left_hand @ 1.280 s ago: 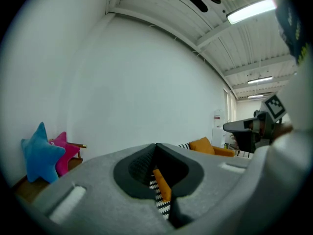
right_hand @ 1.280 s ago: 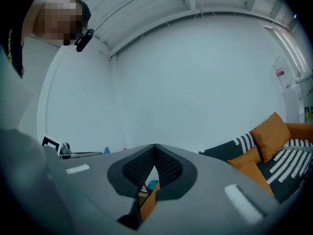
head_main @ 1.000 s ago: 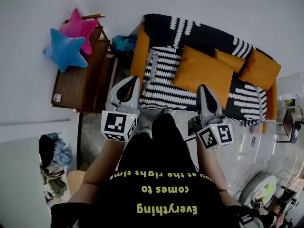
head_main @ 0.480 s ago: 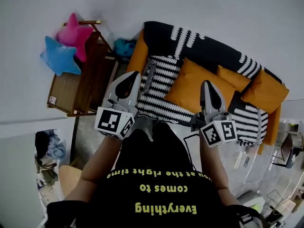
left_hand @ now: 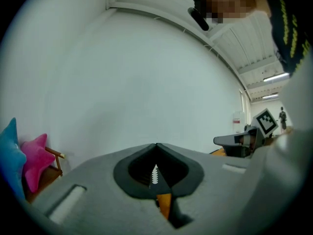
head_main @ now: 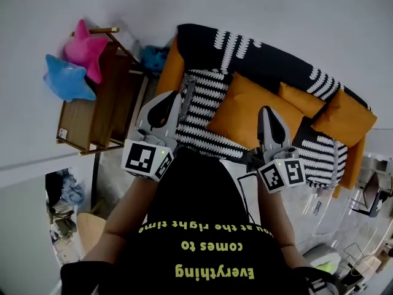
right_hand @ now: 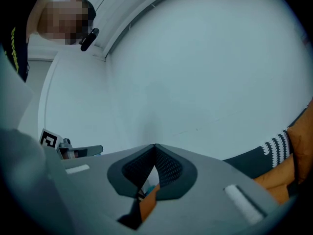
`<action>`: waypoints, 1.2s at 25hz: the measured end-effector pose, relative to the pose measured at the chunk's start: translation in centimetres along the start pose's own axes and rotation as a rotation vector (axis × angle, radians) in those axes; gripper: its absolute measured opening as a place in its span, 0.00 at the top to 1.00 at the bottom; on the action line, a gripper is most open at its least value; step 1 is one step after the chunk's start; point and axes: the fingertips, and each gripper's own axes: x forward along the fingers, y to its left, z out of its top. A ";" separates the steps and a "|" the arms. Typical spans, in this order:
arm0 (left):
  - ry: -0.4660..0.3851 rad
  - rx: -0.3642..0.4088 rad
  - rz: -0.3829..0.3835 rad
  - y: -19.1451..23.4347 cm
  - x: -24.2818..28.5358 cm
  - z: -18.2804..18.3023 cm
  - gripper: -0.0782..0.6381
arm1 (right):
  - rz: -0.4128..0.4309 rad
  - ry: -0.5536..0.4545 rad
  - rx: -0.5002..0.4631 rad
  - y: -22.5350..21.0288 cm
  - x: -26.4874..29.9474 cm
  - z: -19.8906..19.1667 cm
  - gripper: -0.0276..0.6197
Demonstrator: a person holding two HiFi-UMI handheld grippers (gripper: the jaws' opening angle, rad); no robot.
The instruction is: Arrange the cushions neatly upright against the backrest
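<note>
The sofa (head_main: pixel 258 54) has a black-and-white patterned cover and orange sides. On its seat lie a large orange cushion (head_main: pixel 242 112), a striped black-and-white cushion (head_main: pixel 202 100), a small orange cushion (head_main: pixel 299 98), another orange cushion (head_main: pixel 345 118) at the right end, and a striped one (head_main: pixel 320 155) near the front right. My left gripper (head_main: pixel 167 100) hovers shut in front of the striped cushion and holds nothing. My right gripper (head_main: pixel 268 111) hovers shut over the large orange cushion's front edge, also holding nothing. Both gripper views face the white wall, with the left gripper (left_hand: pixel 156 146) and the right gripper (right_hand: pixel 155 147) closed.
A wooden side shelf (head_main: pixel 101 112) stands left of the sofa, with a pink star cushion (head_main: pixel 86 45) and a blue star cushion (head_main: pixel 64 78) leaning on it. A teal object (head_main: pixel 153 57) sits between shelf and sofa. Clutter (head_main: pixel 61 195) lies on the floor at left, and furniture (head_main: pixel 374 189) stands at right.
The view has shifted, so the sofa sits a little further left and closer. Both grippers stay shut in front of the body and have barely moved.
</note>
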 end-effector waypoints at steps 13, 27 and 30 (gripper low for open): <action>0.118 -0.025 -0.101 0.8 8.1 -6.1 0.89 | -0.138 0.054 0.053 -5.8 2.3 -5.5 0.94; 0.282 -0.023 -0.188 -2.2 18.5 -22.3 0.89 | -0.500 0.116 0.090 -22.5 -4.4 -17.7 0.94; 0.321 -0.040 -0.209 -3.1 20.1 -26.5 0.89 | -0.590 0.154 0.081 -26.6 -6.9 -21.2 0.94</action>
